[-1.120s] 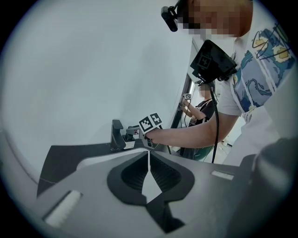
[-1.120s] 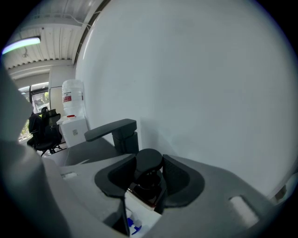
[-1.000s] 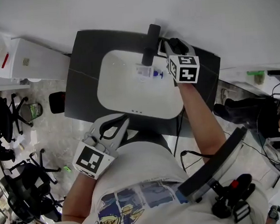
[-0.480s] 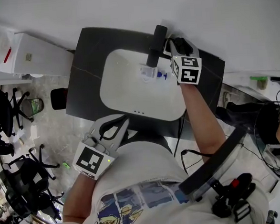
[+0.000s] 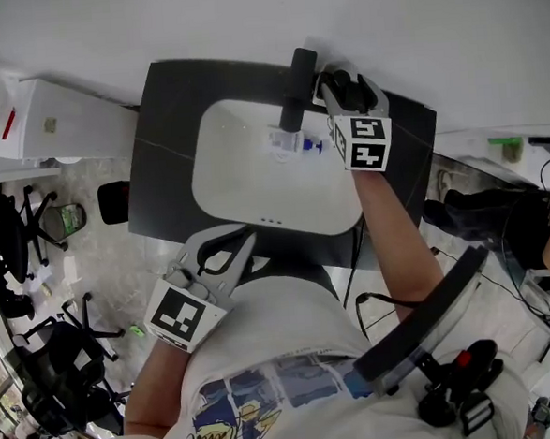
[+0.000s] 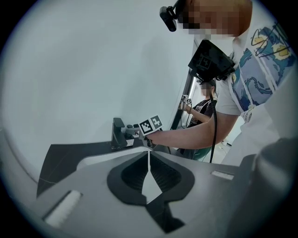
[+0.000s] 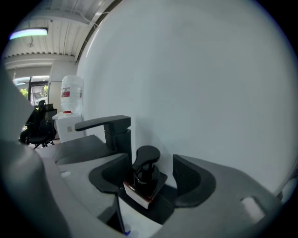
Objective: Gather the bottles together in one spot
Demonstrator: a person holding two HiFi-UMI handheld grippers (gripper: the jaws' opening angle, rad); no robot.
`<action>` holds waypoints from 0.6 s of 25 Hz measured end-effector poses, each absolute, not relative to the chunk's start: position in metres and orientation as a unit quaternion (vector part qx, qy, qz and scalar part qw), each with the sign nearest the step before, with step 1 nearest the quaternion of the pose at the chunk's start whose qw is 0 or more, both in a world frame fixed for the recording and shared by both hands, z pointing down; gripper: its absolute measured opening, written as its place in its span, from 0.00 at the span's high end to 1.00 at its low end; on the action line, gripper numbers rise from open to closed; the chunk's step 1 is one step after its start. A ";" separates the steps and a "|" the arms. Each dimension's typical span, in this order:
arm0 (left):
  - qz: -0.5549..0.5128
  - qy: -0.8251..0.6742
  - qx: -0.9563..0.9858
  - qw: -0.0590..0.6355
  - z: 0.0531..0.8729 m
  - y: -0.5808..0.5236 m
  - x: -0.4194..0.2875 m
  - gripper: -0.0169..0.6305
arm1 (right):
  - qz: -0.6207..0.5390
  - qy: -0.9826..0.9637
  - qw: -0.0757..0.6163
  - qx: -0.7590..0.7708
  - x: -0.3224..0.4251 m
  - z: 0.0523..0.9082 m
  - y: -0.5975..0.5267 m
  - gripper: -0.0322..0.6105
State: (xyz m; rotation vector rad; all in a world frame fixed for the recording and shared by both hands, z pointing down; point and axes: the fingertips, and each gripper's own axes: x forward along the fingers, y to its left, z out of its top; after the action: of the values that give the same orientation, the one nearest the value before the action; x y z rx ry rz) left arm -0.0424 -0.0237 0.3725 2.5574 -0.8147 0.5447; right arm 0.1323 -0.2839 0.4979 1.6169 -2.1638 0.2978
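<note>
Right claw: the right gripper [image 7: 149,173] has just been opening and its jaws now stand wide apart, gripping nothing.
Bottle: a dark pump bottle [image 7: 144,186] stands upright between those jaws, one corner turned toward the camera.
Gaps: clear space shows at the right jaw; the bottle sits closer to the left jaw, and I cannot tell whether they touch.
Bottle's place: far right of the black counter [image 5: 162,147], just right of the faucet [image 7: 109,128], near the wall.
Left claw: the left gripper [image 6: 149,155] has its jaws together and empty, at the near edge of the white basin [image 5: 244,183].
</note>
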 end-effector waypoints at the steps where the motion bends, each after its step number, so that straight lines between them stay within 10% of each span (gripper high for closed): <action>1: 0.195 -0.287 0.916 0.200 0.372 -0.024 -0.041 0.95 | 0.108 -0.777 0.213 0.582 0.134 0.498 -0.278 0.50; 15: 0.200 -0.224 0.932 0.202 0.383 -0.021 -0.021 0.95 | 0.204 -0.772 0.308 0.517 0.099 0.602 -0.145 0.60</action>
State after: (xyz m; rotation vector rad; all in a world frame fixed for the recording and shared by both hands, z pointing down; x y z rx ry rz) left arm -0.0211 -0.0209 0.3832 2.6032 -0.6257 0.5589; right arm 0.0987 -0.1452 0.6015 1.3674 -2.0424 0.5384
